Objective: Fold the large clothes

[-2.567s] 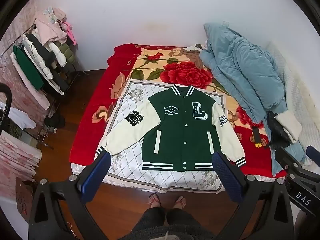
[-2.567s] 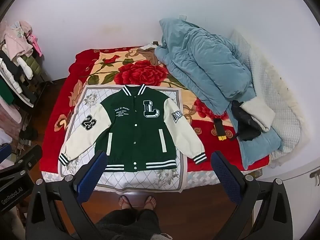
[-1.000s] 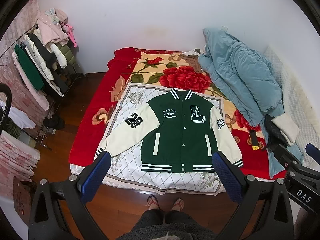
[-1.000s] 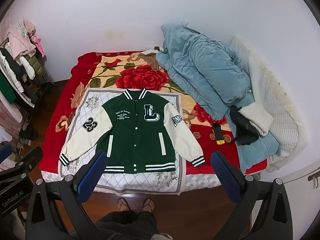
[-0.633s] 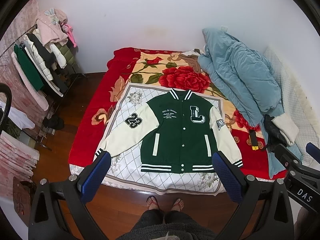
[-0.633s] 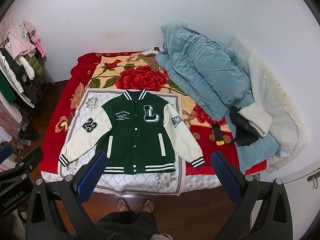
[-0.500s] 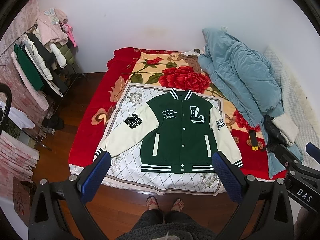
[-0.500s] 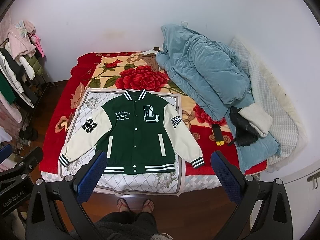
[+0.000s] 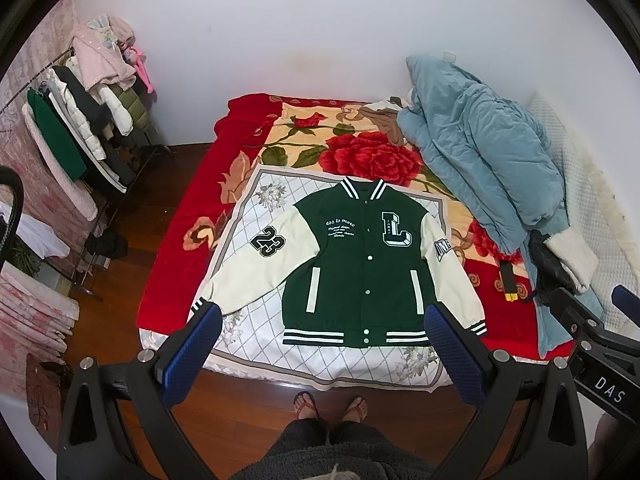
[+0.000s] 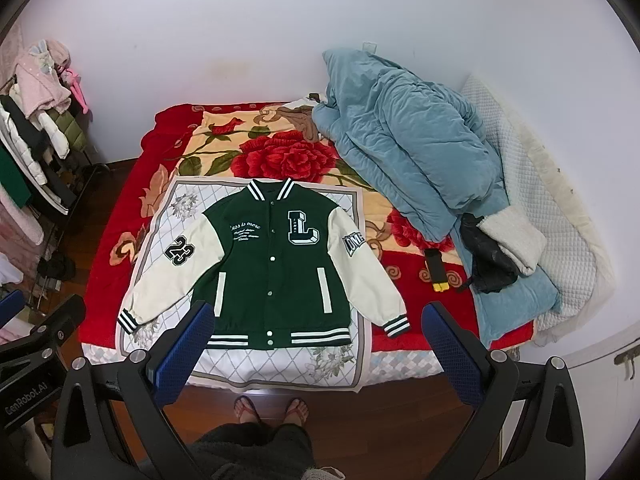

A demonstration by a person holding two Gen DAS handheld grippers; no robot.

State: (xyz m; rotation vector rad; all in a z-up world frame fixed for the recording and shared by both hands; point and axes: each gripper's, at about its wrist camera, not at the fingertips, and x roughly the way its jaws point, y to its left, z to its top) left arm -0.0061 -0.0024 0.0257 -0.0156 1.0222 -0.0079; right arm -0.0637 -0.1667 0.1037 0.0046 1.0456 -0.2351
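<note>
A bed [image 9: 168, 280] covered by a red rose-print blanket [image 9: 360, 156] fills the middle of both views. On its near half lies a white quilted sheet [image 9: 256, 216], and spread flat on that, front up and buttoned, is the green varsity jacket [image 9: 360, 264], cream sleeves angled out toward 8 and 4 o'clock. A heaped blue comforter [image 10: 404, 160] sits at 2 o'clock of the jacket. A loaded clothes rack [image 9: 76, 136] stands at 9 o'clock. The left gripper [image 9: 320, 344] hangs above the bed's near edge, released and wide, holding nothing. The right gripper [image 10: 312, 344] does likewise, jaws spread apart.
</note>
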